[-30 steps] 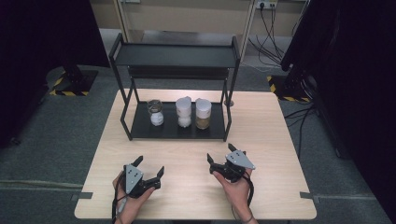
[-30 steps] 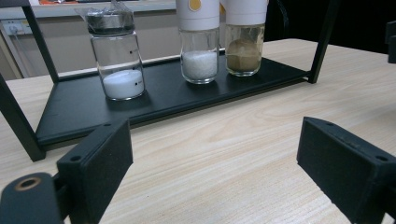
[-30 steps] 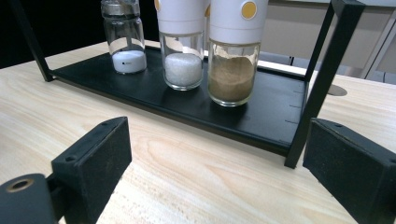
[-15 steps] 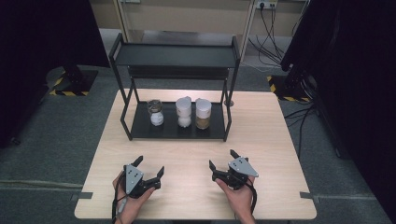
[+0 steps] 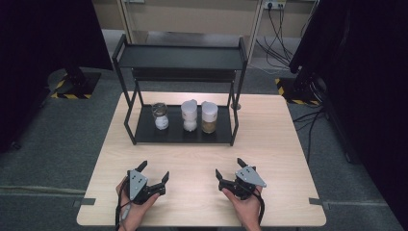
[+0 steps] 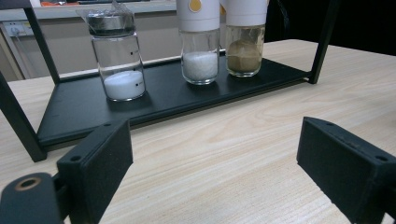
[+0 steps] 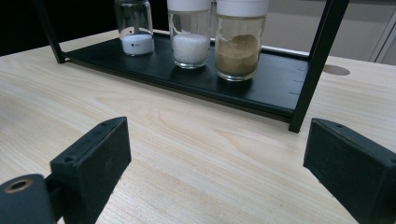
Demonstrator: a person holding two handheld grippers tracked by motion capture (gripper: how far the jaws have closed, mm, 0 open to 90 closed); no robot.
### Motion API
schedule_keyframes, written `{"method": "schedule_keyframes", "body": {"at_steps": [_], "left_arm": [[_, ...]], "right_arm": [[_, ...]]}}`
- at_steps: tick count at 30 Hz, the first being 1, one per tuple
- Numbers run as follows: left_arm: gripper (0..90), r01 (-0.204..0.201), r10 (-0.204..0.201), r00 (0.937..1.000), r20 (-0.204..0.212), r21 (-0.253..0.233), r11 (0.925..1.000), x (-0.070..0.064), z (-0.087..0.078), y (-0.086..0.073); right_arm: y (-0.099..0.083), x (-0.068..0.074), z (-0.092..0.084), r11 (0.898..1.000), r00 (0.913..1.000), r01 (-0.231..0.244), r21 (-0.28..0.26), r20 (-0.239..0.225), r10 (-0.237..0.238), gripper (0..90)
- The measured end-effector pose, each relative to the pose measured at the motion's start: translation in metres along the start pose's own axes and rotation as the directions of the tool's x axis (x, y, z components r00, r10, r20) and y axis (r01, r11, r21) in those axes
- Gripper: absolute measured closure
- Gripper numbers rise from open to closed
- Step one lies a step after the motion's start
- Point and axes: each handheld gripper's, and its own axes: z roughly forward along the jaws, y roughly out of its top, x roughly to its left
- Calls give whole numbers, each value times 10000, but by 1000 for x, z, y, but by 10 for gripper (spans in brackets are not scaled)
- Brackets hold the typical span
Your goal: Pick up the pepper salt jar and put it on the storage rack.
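On the black metal rack's lower shelf (image 5: 144,132), three glass jars (image 5: 191,116) stand well apart from the left gripper (image 5: 154,173) and right gripper (image 5: 229,169), both wide-jawed and empty, jar tops cut off in gripper views.

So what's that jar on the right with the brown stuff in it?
The brown-powder jar is clear, glass by the look of it, with a white cap. It is roughly half full of tan-brown powder heaped unevenly. It stands upright on the lower shelf of the black metal rack, rightmost of three, close beside the white-capped jar of white grains. Nothing grips it.
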Motion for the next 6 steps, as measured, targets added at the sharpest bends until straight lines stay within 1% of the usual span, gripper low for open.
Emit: {"method": "schedule_keyframes", "body": {"at_steps": [6], "left_arm": [[95, 168, -168, 9998, 80, -14, 9999, 2, 0, 0]], "right_arm": [[0, -2, 0, 9998, 9998, -176, 6, -66, 176, 65]]}}
